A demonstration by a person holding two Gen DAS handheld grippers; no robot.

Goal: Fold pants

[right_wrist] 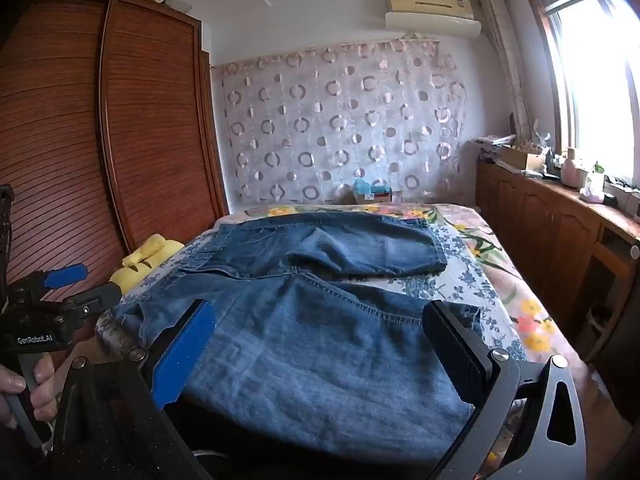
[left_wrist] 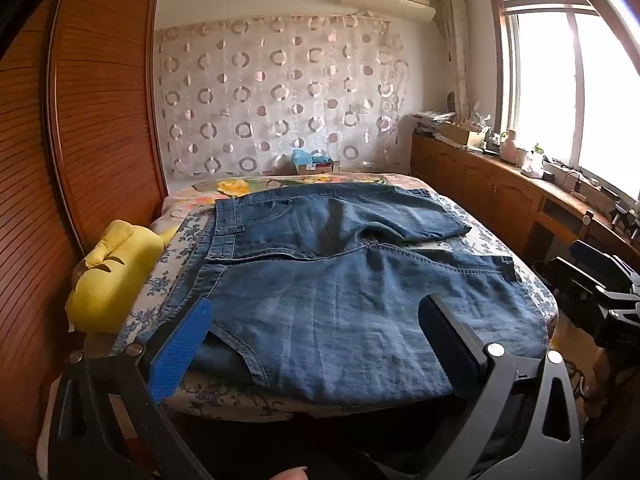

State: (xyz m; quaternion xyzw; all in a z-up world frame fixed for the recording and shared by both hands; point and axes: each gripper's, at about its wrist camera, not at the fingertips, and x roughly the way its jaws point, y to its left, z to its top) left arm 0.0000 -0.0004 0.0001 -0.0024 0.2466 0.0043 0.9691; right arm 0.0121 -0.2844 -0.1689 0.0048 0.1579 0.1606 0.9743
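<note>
- Plainly, in the left wrist view, the blue denim pants (left_wrist: 340, 280) lie spread flat on the bed (left_wrist: 192, 396), waistband toward the left, one leg running to the far right and the other toward the near edge.
- Left claw (left_wrist: 316, 344) is wide open with nothing in it; its blue pad sits low over the left part of the near leg, its dark finger over the right part, and I cannot tell whether either touches the cloth.
- Just beside the bed's left edge is a yellow pillow (left_wrist: 116, 276), against the wooden wardrobe (left_wrist: 100, 100).
- At the far right edge the right claw (left_wrist: 600, 280) shows as dark parts only.
- Next, in the right wrist view, the pants (right_wrist: 320, 340) fill the near half of the bed (right_wrist: 500, 248).
- Right claw (right_wrist: 320, 344) is also spread wide and empty, fingers either side of the near leg's cloth.
- At the left, a hand (right_wrist: 28, 388) grips the handle of the left claw (right_wrist: 76, 284), off the bed's corner, by the yellow pillow (right_wrist: 148, 256).
</note>
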